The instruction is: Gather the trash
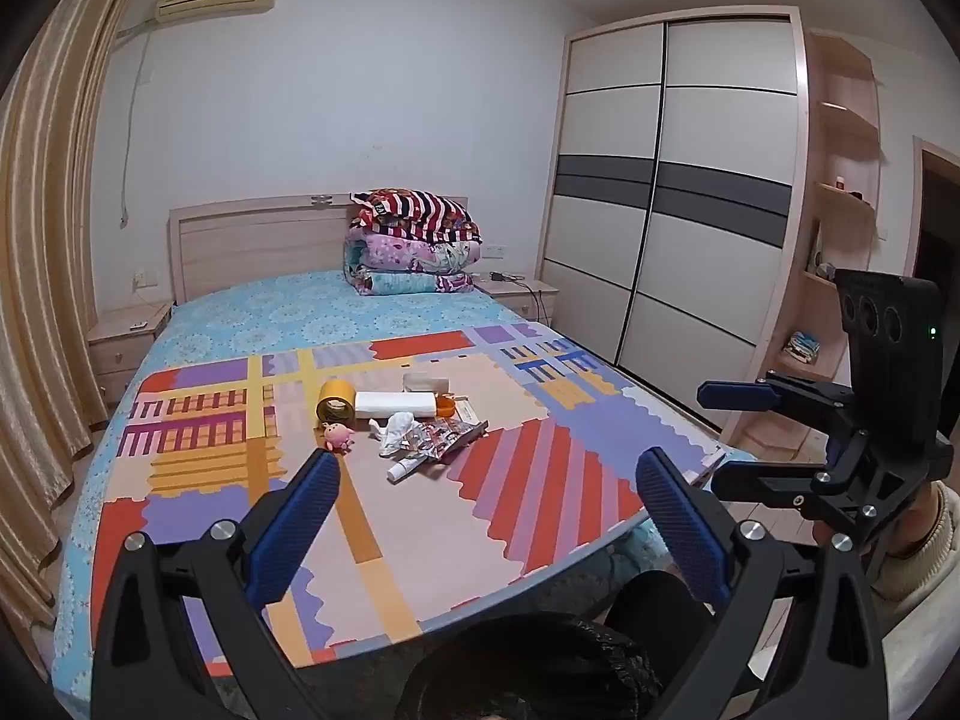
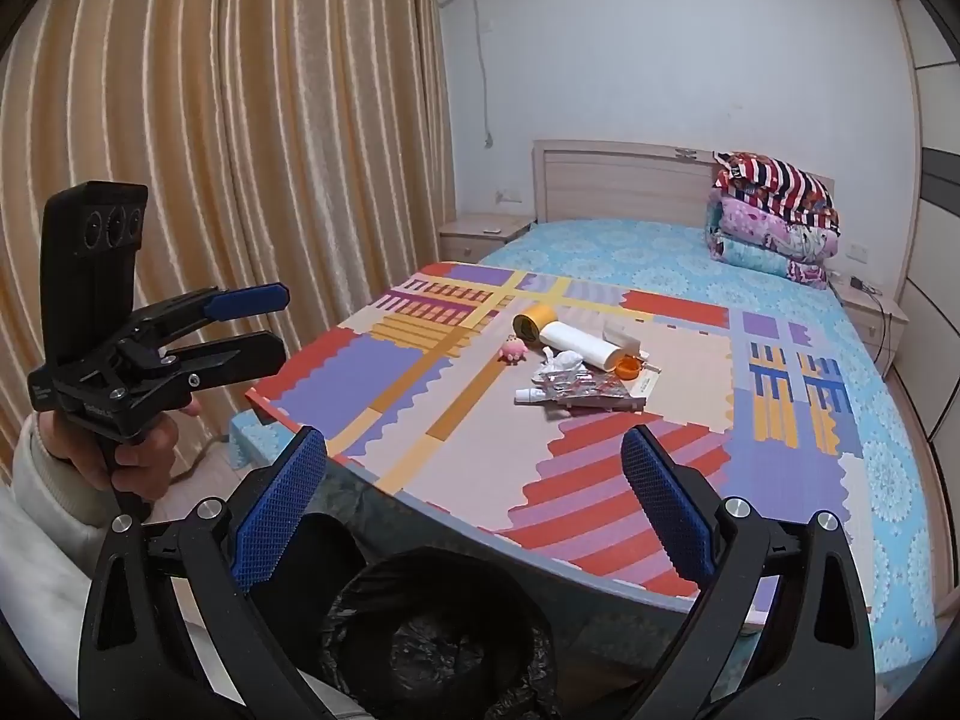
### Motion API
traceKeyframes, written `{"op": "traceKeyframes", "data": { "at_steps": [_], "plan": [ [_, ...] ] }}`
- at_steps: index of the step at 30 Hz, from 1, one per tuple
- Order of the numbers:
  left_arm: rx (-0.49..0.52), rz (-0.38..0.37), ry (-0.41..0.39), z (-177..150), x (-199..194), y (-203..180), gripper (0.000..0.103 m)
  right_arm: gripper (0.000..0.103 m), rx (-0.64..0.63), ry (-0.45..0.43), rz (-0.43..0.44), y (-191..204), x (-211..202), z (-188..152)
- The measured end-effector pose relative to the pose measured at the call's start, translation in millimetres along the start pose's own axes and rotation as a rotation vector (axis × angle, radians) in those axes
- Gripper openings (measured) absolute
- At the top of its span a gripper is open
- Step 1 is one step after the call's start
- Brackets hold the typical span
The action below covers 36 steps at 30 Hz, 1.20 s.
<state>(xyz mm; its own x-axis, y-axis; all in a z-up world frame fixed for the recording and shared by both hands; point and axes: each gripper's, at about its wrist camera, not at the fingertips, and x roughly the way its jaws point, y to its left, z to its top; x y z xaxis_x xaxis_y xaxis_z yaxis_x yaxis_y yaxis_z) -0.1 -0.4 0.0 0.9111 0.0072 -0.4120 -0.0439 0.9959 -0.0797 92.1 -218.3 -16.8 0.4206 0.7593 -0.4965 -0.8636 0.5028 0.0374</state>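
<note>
Lying ahead of both open tongs (image 1: 489, 468): trash (image 1: 420, 438).

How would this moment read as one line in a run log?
stage: start | left gripper: open, empty | right gripper: open, empty | trash pile: on mat, untouched | bin: below

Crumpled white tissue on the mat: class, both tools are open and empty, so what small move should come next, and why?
Probably bring the right tool forward over the mat toward the crumpled white tissue. Both tools are open and hold nothing, the left tool too. The tissue lies at the near edge of the pile, and the black-lined bin waits just below.
</note>
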Motion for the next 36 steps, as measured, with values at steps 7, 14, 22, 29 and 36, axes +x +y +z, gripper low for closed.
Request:
{"op": "traceKeyframes", "data": {
  "at_steps": [7, 14, 22, 29, 36],
  "plan": [
    [-0.018, -0.008, -0.004, 0.2, 0.0, 1.3, 0.095, 0.100, -0.002, -0.002, 0.000, 0.8, -0.1, 0.5],
    [-0.022, -0.008, -0.004, 2.3, -1.9, 2.2, 0.095, 0.100, -0.007, -0.004, -0.002, -0.3, -0.1, -2.7],
    [-0.020, -0.005, -0.004, 2.4, -0.7, 5.1, 0.095, 0.100, -0.008, -0.004, -0.001, 0.5, 0.2, 1.5],
    [-0.019, -0.005, -0.004, 2.6, 1.5, 4.8, 0.095, 0.100, -0.011, -0.005, -0.001, 2.3, -1.8, 3.2],
    [-0.018, -0.003, -0.005, 4.2, -0.5, 1.7, 0.095, 0.100, -0.011, -0.010, -0.001, 2.5, -2.8, 1.5]
  ]
}}
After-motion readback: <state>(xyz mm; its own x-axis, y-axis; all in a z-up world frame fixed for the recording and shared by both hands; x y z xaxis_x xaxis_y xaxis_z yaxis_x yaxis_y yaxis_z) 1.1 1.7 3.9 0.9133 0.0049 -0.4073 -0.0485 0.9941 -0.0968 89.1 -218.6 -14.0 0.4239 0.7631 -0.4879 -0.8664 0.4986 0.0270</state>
